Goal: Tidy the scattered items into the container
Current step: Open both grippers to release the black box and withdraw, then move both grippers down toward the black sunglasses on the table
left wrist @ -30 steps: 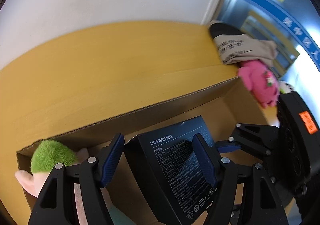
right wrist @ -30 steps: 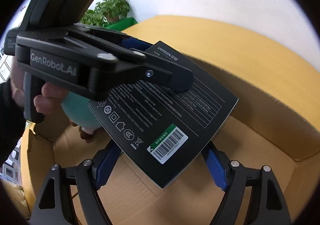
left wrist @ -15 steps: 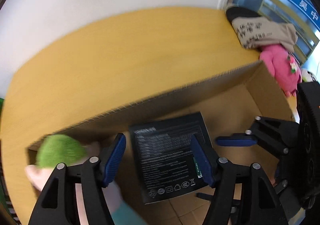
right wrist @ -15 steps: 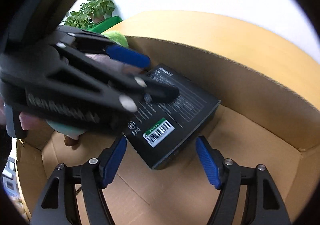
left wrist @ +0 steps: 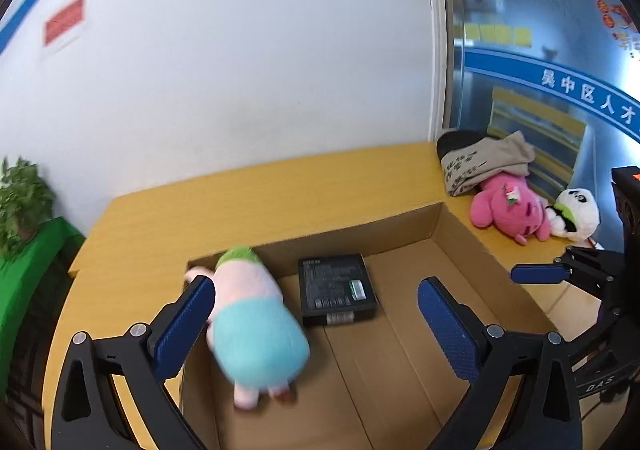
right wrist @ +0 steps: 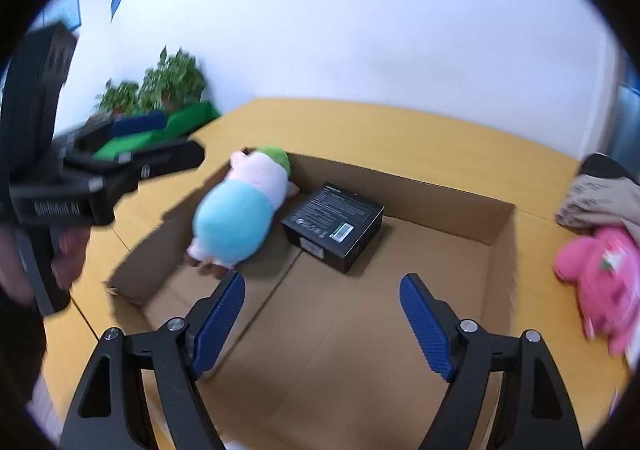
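An open cardboard box (left wrist: 460, 228) (right wrist: 448, 206) sits on the yellow table. Inside lie a black product box (left wrist: 336, 288) (right wrist: 334, 224) and a plush with a green top and a blue lower half (left wrist: 252, 318) (right wrist: 236, 214). My left gripper (left wrist: 316, 310) is open and empty above the box's near left side. My right gripper (right wrist: 322, 314) is open and empty above the box's near edge. A pink plush (left wrist: 508, 210) (right wrist: 600, 278) and a white panda plush (left wrist: 576, 212) lie on the table to the right of the box.
A beige cloth bag with print and a black item (left wrist: 480, 162) (right wrist: 596, 198) lie behind the pink plush. A white wall stands behind the table. Potted plants (right wrist: 160, 86) on a green surface stand to the left.
The black product box was let go and now lies on the cardboard box's floor. Both grippers have pulled up and back, away from it, with jaws open.
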Motion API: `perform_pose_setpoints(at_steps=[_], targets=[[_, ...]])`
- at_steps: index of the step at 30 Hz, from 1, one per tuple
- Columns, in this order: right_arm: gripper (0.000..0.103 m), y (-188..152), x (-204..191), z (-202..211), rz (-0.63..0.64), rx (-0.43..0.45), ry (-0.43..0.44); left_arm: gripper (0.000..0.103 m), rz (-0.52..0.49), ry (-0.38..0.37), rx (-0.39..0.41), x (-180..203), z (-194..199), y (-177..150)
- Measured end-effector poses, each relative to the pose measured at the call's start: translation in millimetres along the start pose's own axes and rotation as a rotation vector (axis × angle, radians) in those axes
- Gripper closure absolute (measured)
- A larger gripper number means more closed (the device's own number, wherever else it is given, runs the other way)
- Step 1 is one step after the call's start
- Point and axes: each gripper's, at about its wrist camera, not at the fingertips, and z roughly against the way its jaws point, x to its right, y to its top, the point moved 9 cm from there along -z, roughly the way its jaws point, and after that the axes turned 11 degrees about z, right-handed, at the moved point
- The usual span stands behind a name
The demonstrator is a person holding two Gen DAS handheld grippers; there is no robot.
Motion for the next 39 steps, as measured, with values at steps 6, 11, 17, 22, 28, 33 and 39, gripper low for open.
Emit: perform_pose_setpoints(at_steps=[6, 11, 17, 22, 28, 33, 39], targets=[[0.023, -51.9, -48.6, 34.0, -0.076, 0.004, -0.100, 0.000, 0.030, -0.006, 0.055, 10.9, 67.6, -41.1], [0.023, -78.7, -61.6, 54.1, -0.141, 0.008, -0.114, 0.000, 0.064, -0.013, 0.046, 19.2, 96.1, -72.1], [0.023, -93.7, -68.4, 73.1, -0.142, 0.007, -0.127, 0.000, 0.065, -0.022, 0.046, 30.8, 114.6, -91.2], [0.023, -97.7, -69.2, 82.7, -0.151, 0.010, -0.144, 0.000, 0.073, -0.041, 0.056, 40.6, 123.7, -95.9], [0.023, -104.3, -66.6, 84.6, -0.158, 0.000, -0.160, 0.000, 0.060, -0.048, 0.044, 47.6, 123.3, -104.4], [0.023, -106.4, -66.8, 82.4, -0.161, -0.007, -0.169, 0.000, 0.069, -0.047, 0.032, 45.6, 120.5, -110.8], [0.023, -107.6, -71.4, 77.5, -0.150, -0.014, -0.172, 0.000, 0.087, -0.033, 0.013, 37.2, 112.7, -120.3]])
